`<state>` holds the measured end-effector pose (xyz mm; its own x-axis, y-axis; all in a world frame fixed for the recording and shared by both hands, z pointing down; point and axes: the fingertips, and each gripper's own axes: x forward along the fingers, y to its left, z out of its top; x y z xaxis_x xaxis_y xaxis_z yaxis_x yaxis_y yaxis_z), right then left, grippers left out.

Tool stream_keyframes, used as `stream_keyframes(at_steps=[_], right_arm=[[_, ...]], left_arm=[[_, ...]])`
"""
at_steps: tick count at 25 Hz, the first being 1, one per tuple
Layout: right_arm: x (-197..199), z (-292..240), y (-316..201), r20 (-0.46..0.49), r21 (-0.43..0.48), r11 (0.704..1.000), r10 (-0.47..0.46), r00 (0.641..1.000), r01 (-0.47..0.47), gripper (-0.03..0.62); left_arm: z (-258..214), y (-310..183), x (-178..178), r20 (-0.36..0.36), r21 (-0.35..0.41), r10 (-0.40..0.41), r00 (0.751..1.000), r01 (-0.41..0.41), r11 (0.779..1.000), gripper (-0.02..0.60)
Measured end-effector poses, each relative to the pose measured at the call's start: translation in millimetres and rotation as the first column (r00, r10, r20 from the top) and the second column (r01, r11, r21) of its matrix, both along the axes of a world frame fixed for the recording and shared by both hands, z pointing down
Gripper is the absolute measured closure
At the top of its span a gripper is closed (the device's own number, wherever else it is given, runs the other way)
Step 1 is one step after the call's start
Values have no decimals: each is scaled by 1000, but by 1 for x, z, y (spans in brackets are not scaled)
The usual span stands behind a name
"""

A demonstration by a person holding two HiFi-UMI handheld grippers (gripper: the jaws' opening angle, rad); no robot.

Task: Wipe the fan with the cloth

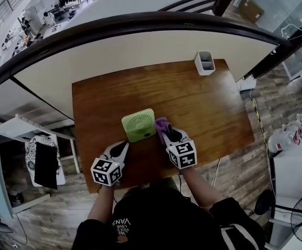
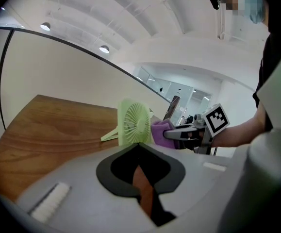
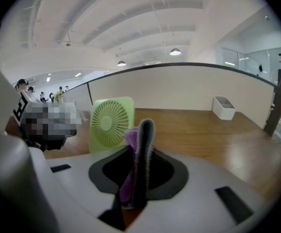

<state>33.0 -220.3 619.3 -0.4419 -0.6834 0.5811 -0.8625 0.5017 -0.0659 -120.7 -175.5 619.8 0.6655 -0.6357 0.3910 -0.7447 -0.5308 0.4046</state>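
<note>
Nearest, pale print on the person's dark shirt [image 1: 122,223] was too small to read. At the table's [image 1: 208,108] near edge, the left gripper [image 1: 123,146] had its jaws pressed together on nothing, just short of the green fan [image 1: 139,125]. The right gripper [image 1: 167,133] pinched the purple cloth [image 1: 161,123] between closed jaws, the cloth bunched at the fan's right side; actual contact could not be told. The fan stood upright near the middle of the near edge. A white container [image 1: 205,62] sat at the far right corner.
</note>
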Motion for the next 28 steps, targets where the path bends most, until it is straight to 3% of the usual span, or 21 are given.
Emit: stream_keyframes(at_steps=[4,9,14,20,28], right_arm=[[13,-2,-2,7,2,999,46,999,-46,510],[-4,-11,11,46,16,1000,18,999,-19,510],[-48,-13,33,79,23,996,-89,993,87,510],[-106,-3,57,67,7,969,-247,967,247,510],[-139,15,61,31,-18,945,-326,945,327,510]], left_arm=[[-1,1,1,3,1,-4,1000,4,1000,569],[-6,7,-6,-4,9,-26,1000,26,1000,569],[-9,16,-13,-22,20,-38,999,38,999,570],[-16,29,-23,-30,33,-54,998,55,998,569],[-22,39,-44,-26,37,-92,995,93,995,570]])
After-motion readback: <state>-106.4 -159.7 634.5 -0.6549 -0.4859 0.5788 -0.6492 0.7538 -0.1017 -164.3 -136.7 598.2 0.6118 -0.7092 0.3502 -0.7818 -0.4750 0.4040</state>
